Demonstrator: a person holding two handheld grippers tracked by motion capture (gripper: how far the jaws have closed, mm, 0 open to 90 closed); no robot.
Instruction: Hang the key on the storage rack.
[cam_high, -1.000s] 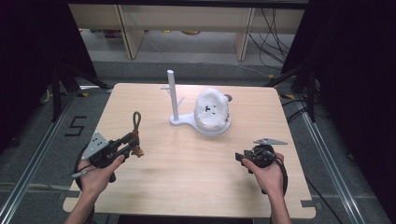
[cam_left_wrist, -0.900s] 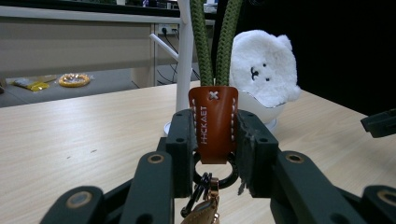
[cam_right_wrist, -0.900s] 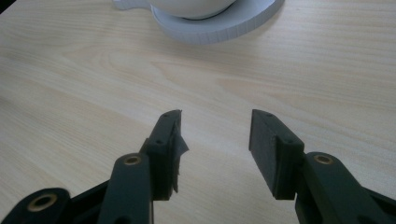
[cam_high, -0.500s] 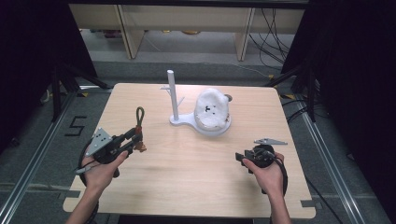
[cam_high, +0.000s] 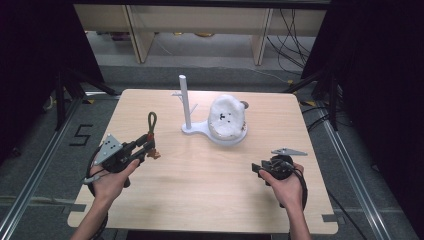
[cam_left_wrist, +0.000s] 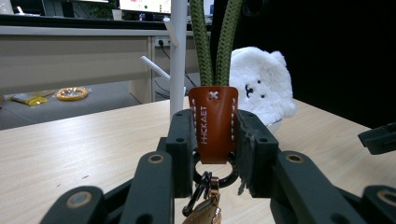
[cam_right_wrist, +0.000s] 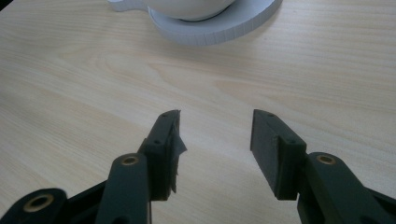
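A keychain with a brown leather tab, an olive green cord loop and a black ring with a clasp hangs in my left gripper. The jaws press on the tab from both sides, and the loop stands upward. In the high view the left gripper is at the table's left, just above the wood. My right gripper is near the front right. Its jaws are open over bare wood with nothing between them.
A white stand with a post and short pegs rises at the table's middle back. A white plush bear sits on the round base beside it. The wooden table ends close to both hands at the front.
The left gripper has shifted slightly toward the stand with the keychain in it, and the green loop stands more upright. The right hand has stayed put.
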